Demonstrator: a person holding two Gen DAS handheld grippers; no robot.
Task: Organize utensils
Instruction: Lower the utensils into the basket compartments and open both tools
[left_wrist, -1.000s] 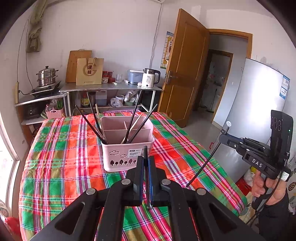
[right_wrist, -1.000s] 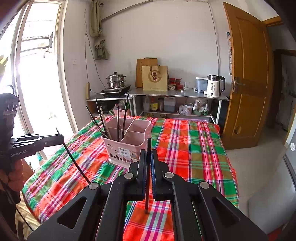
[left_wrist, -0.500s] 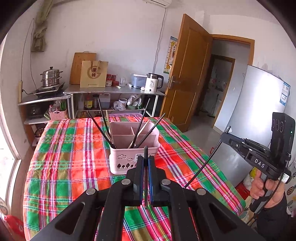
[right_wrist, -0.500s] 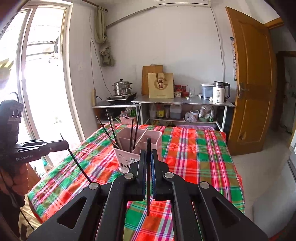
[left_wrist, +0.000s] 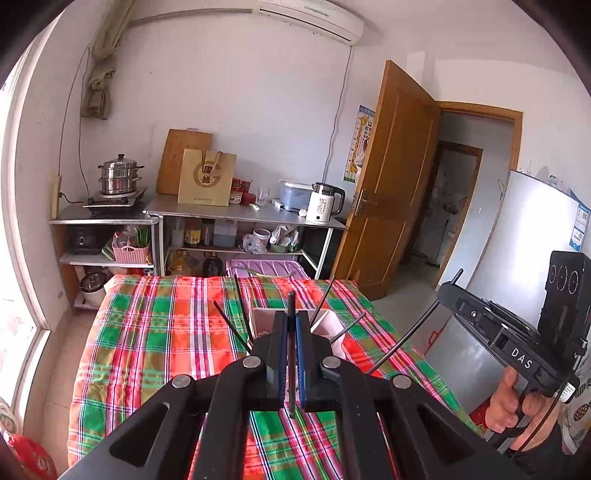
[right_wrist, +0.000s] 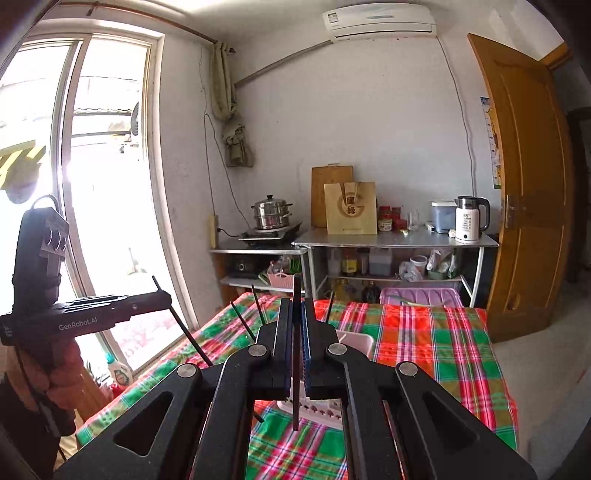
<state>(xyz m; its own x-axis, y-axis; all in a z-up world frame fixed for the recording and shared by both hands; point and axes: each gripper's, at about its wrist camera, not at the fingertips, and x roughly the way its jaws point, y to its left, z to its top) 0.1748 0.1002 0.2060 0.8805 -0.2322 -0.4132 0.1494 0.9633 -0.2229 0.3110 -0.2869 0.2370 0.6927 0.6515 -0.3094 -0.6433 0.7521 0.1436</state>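
A pink utensil basket (left_wrist: 327, 325) with several dark chopsticks stands on the plaid table (left_wrist: 147, 332), mostly hidden behind my fingers. My left gripper (left_wrist: 291, 317) is shut on a dark chopstick (left_wrist: 291, 300) that stands upright between the pads. My right gripper (right_wrist: 296, 306) is likewise shut on a dark chopstick (right_wrist: 296, 290) above the basket (right_wrist: 354, 339). Each view shows the other tool out to the side. In the left wrist view the right gripper (left_wrist: 448, 291) holds a slanted chopstick (left_wrist: 402, 345). In the right wrist view the left gripper (right_wrist: 166, 295) holds a slanted chopstick (right_wrist: 188, 332).
Behind the table a metal shelf (left_wrist: 240, 216) carries a kettle (left_wrist: 325, 203), a paper bag and a steamer pot (left_wrist: 118, 175). A purple tub (left_wrist: 266, 267) sits at the table's far edge. A wooden door (left_wrist: 391, 177) and a fridge (left_wrist: 532, 236) are on the right, a window (right_wrist: 103, 206) on the left.
Both grippers have risen and drawn back from the basket, each still holding its chopstick. The basket now sits lower in both views and is mostly covered by the fingers.
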